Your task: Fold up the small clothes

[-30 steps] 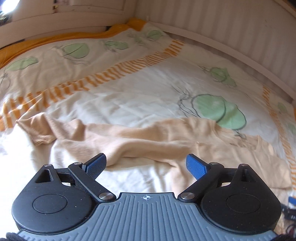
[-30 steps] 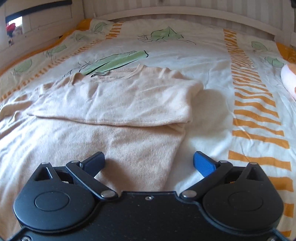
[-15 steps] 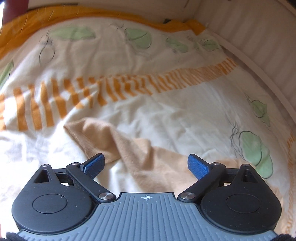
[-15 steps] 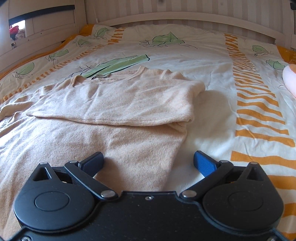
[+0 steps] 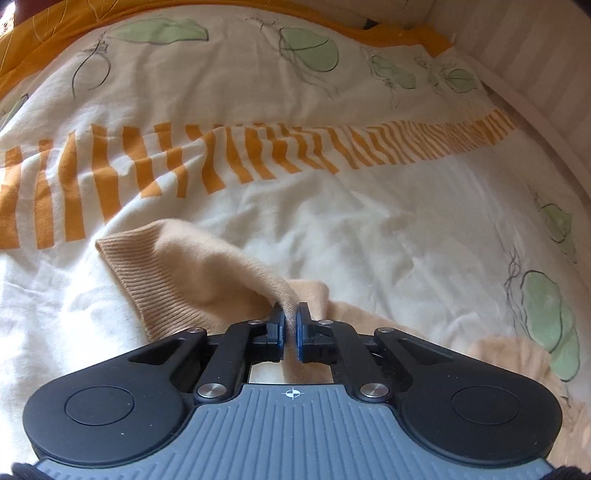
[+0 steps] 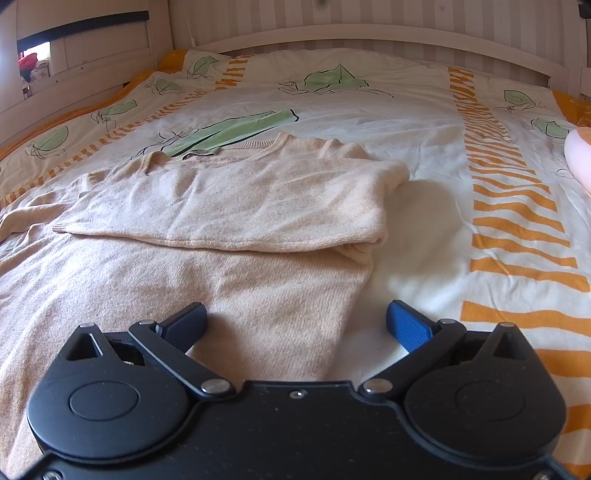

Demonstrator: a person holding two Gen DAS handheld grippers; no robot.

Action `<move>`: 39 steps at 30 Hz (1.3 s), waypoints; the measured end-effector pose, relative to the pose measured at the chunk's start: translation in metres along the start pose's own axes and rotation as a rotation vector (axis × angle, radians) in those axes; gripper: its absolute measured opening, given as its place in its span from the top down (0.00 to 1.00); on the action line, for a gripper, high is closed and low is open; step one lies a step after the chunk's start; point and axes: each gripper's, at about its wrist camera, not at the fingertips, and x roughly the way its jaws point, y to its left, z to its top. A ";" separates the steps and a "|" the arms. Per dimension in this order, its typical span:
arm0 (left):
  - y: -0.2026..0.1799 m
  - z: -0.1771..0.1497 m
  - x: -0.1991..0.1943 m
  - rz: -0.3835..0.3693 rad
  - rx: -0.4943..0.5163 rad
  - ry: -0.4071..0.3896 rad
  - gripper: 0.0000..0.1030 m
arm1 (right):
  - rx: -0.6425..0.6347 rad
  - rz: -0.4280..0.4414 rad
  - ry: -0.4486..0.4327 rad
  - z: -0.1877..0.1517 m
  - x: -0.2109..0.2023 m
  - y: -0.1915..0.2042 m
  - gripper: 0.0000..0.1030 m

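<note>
A beige knit sweater [image 6: 229, 206] lies on the bed, its right sleeve folded across the chest. In the left wrist view its other sleeve [image 5: 192, 273] ends in a ribbed cuff [image 5: 129, 254]. My left gripper [image 5: 290, 325] is shut on that sleeve just behind the cuff, and the fabric bunches between the blue pads. My right gripper [image 6: 295, 325] is open and empty, low over the sweater's lower right edge [image 6: 295, 295].
The bed cover [image 5: 388, 236] is white with orange stripe bands [image 6: 517, 221] and green leaf prints. A white slatted bed frame [image 6: 332, 33] runs along the far side and the left. A pink object [image 6: 580, 155] lies at the right edge.
My left gripper moved left along the sleeve to the cuff end and shut on it. My right gripper stayed open and barely moved.
</note>
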 end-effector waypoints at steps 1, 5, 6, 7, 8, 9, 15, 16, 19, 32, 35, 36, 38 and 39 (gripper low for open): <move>-0.008 -0.001 -0.007 -0.030 0.012 -0.029 0.95 | 0.000 0.000 0.000 0.000 0.000 0.000 0.00; -0.059 -0.007 -0.043 -0.128 0.134 -0.118 0.95 | 0.001 0.000 0.001 0.000 0.000 0.000 0.00; -0.078 -0.010 -0.052 -0.160 0.185 -0.144 0.95 | 0.000 0.000 0.002 0.001 0.000 0.000 0.00; -0.095 -0.014 -0.061 -0.191 0.229 -0.166 0.95 | 0.000 -0.001 0.002 0.001 0.001 0.000 0.00; -0.116 -0.018 -0.071 -0.230 0.273 -0.183 0.95 | 0.000 -0.001 0.003 0.001 0.001 0.000 0.00; -0.134 -0.023 -0.079 -0.271 0.303 -0.194 0.95 | 0.000 0.000 0.003 0.002 0.001 0.000 0.00; -0.235 -0.071 -0.100 -0.476 0.422 -0.193 0.95 | 0.000 -0.001 0.003 0.002 0.000 0.000 0.00; -0.251 -0.082 -0.099 -0.496 0.447 -0.189 0.95 | 0.000 0.000 0.003 0.002 0.001 0.000 0.00; -0.286 -0.113 -0.091 -0.555 0.485 -0.139 0.95 | 0.001 0.000 0.003 0.002 0.000 0.000 0.00; -0.310 -0.193 -0.084 -0.673 0.763 -0.106 0.25 | 0.003 0.003 0.004 0.002 0.001 -0.001 0.00; -0.291 -0.187 -0.082 -0.612 0.814 -0.155 0.25 | 0.004 0.003 0.003 0.002 0.001 -0.001 0.00; -0.283 -0.182 -0.077 -0.590 0.819 -0.151 0.25 | 0.004 0.003 0.003 0.002 0.001 -0.001 0.00; -0.265 -0.172 -0.062 -0.525 0.809 -0.134 0.25 | 0.005 0.004 0.002 0.002 0.001 -0.001 0.00; -0.257 -0.166 -0.054 -0.494 0.801 -0.121 0.25 | 0.006 0.005 0.001 0.002 0.001 -0.001 0.00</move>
